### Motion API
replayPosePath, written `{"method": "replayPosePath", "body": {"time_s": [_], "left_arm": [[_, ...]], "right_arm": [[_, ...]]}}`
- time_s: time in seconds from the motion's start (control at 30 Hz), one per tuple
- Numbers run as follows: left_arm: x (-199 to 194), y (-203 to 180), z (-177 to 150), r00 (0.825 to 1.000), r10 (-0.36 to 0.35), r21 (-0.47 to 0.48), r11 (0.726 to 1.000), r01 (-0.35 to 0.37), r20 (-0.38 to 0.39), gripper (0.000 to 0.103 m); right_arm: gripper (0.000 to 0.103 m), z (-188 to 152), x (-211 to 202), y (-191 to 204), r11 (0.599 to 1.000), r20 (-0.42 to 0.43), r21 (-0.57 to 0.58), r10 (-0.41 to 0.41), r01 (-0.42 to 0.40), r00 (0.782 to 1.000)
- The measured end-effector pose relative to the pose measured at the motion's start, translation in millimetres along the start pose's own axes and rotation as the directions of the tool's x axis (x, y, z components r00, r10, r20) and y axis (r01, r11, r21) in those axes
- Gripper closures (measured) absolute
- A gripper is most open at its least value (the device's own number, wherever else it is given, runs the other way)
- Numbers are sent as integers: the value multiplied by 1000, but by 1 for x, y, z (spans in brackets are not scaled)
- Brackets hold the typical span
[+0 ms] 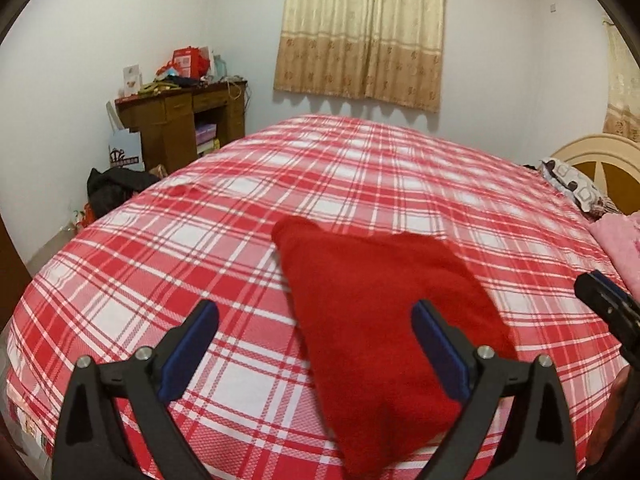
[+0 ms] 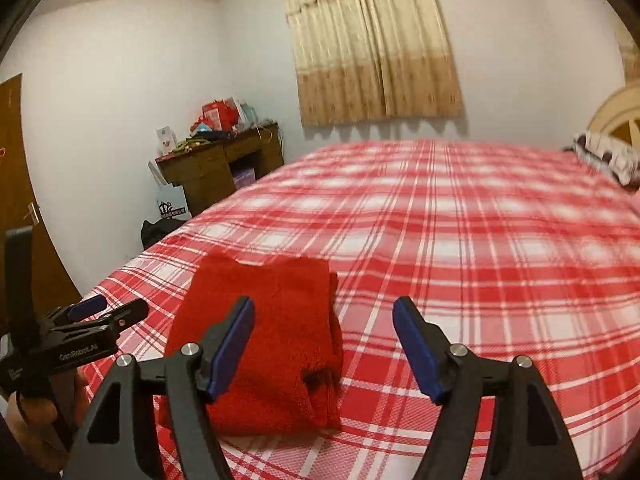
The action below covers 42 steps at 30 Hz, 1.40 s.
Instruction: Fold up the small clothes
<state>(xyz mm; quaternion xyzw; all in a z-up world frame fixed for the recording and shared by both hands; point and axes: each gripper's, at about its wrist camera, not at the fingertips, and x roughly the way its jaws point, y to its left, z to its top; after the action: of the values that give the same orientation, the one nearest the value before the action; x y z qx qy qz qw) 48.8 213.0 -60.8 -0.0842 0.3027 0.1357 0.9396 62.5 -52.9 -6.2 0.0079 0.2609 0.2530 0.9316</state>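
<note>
We saw the folded red garment [image 1: 384, 320] lying flat on the plaid bed [image 1: 200, 248], near its front edge. Our left gripper [image 1: 316, 344] and right gripper [image 2: 324, 340] both had their fingers spread apart, gripping nothing, above the cloth.

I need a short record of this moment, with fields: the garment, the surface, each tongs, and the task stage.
garment: red garment, folded into a compact stack, lying flat
surface: bed with red and white plaid sheet
left tongs: open, above the garment's near left part, holding nothing
right tongs: open, holding nothing, the garment's right edge below them
task stage: the fold looks finished; both tongs are free
</note>
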Motion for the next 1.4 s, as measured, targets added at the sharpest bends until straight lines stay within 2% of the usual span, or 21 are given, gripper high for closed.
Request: {"method": "replayPosePath", "body": {"time_s": [0.33,1.4], "left_arm": [[-14,-4,6,999,-27,7,1000,27,36,4],[-8,-12,0,999,-38,16,999,37,20,4]], "right_arm": [[27,2,-15,11,1000,0,-7,29,-29,1000],[27,-4,-16,19,998,-27,2,67,-67,997]]}}
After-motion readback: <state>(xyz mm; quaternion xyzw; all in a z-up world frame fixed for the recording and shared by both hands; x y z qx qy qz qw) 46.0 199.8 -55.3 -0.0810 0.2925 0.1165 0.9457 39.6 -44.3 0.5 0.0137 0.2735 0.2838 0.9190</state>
